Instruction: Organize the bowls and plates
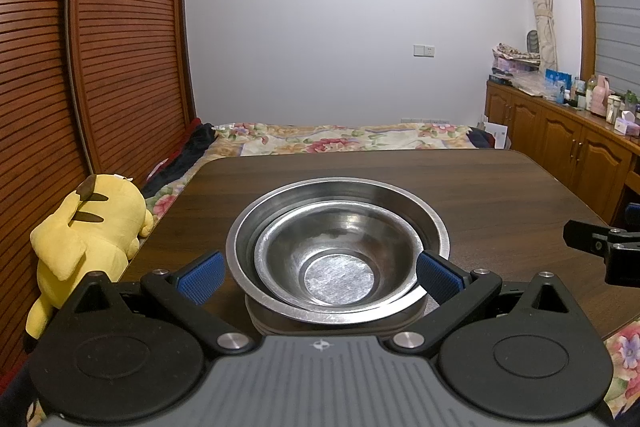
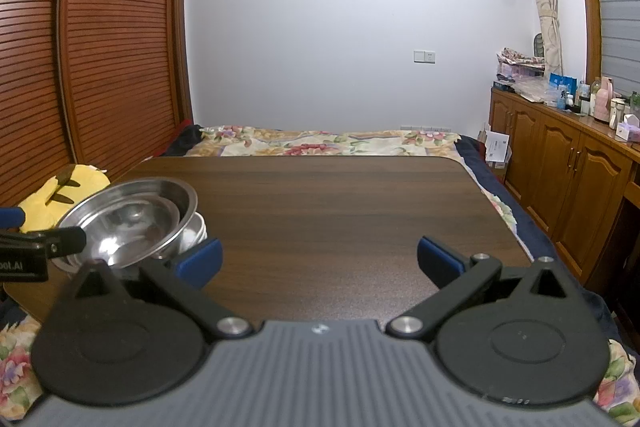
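Resting between the spread, empty fingers of the left gripper [image 1: 320, 277], the nested bowls [image 1: 336, 251] could be knocked askew if nudged; right gripper [image 2: 318, 259] is held apart, empty.

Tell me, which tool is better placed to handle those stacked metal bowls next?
Probably the left tool: it is open, with the stacked bowls between its fingers. The right tool, also open, faces bare table.

tongs [image 1: 318, 273] spread wide around nested bowls [image 1: 336, 255].

Bare table [image 2: 340, 211] right of bowls [image 2: 132, 223]
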Available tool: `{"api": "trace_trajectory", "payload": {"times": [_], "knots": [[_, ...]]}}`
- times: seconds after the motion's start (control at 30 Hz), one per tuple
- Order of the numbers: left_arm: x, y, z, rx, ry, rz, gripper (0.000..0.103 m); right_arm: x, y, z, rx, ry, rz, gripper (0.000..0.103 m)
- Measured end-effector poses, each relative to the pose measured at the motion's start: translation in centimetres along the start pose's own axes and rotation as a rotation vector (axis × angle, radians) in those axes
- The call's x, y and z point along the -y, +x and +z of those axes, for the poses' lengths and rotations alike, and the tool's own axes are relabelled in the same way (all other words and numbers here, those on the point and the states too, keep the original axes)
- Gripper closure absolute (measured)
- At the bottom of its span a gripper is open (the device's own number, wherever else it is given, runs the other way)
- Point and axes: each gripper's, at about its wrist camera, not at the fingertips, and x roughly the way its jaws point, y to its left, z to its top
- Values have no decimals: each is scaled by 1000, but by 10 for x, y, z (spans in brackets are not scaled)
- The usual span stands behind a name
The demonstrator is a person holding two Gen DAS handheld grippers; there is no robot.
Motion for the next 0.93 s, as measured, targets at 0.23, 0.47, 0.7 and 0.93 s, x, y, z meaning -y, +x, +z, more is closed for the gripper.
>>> {"api": "trace_trajectory", "payload": {"times": [0.23, 0.47, 0.7, 0.93], "knots": [[0, 0, 0, 1, -2, -1, 0, 0, 0, 0, -1, -1, 1, 0], [0, 0, 0, 0, -1, 0, 0, 0, 0, 0, -1, -1, 1, 0], [2, 0, 0, -2, 1, -2, 0, 0, 0, 0, 0, -2, 0, 0], [4, -1, -2, -3, 2, -5, 0, 1, 0, 0, -1, 2, 2, 0]]}}
